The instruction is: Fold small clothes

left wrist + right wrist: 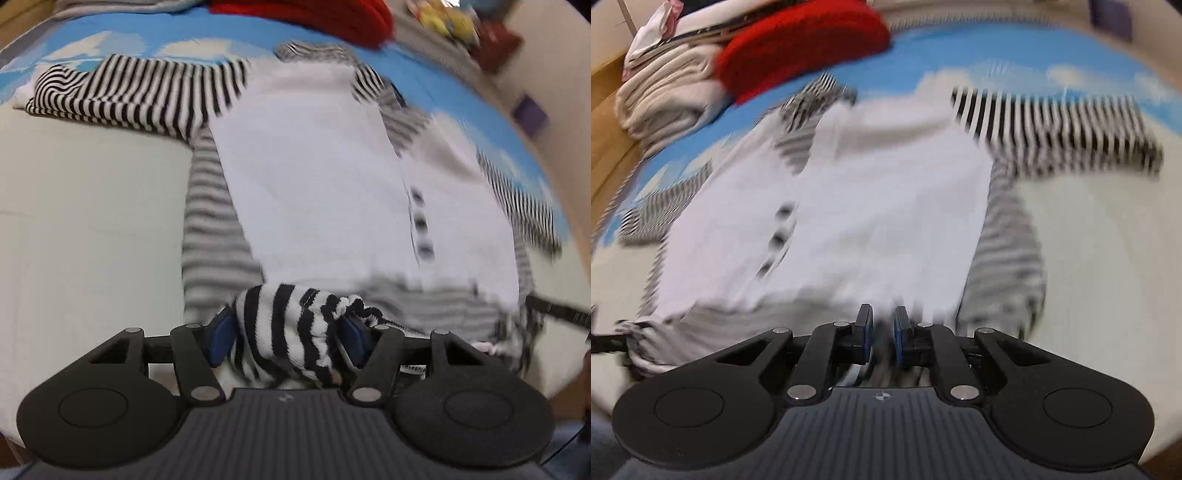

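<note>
A bunched striped hem (295, 328) is clamped in the left tongs (288, 332); right tongs (883, 332), at 6 o'clock of the garment (849, 206), nearly closed, grip indiscernible.

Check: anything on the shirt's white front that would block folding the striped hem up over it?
Nothing visible. The white front lies bare; the red garment sits beyond the collar. The left gripper has bunched striped hem between its pads.

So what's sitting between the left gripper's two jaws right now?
A bunched striped fold of the garment fills the gap in the left gripper, seen in the left wrist view.
</note>
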A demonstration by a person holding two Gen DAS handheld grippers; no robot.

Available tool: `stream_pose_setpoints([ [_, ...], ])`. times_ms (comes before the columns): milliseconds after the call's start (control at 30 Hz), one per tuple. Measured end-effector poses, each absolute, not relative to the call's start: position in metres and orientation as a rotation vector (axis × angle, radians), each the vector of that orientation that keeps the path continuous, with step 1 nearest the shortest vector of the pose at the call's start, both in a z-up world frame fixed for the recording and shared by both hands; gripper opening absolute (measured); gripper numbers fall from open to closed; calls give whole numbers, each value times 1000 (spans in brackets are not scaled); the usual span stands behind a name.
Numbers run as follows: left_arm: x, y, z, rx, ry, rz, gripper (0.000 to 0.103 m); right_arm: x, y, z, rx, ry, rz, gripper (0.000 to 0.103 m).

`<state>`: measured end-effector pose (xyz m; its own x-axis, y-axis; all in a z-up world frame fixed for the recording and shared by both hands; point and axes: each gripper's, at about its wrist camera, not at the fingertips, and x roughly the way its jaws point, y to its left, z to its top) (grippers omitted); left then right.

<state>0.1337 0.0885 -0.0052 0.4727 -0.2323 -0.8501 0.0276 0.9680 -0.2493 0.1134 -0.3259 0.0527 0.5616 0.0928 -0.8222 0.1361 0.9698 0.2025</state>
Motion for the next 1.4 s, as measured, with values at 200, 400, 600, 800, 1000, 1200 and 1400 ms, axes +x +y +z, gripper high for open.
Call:
stream_pose_setpoints([
  [200,144,96,-19,-255,1114,-134,73,89,-345,63,400,996,-60,27],
  [400,102,101,-21,-265,1148,-151,82,29,-322,58,315,1085,3,62],
  [600,84,80,-26,-234,1167,-216,87,41,-310,35,353,1034,-84,21],
  [800,80,80,-29,-230,1160,-217,19,14,-300,67,229,1036,-73,8],
  [1000,35,86,-11,-75,1181,-286,15,-20,-301,65,100,1122,3,8],
  [1200,15,105,-27,-164,1220,-301,62,-33,-302,46,65,1313,6,43],
  [1400,-8,121,31,-205,1008,-371,81,-39,-316,115,97,1046,2,51],
])
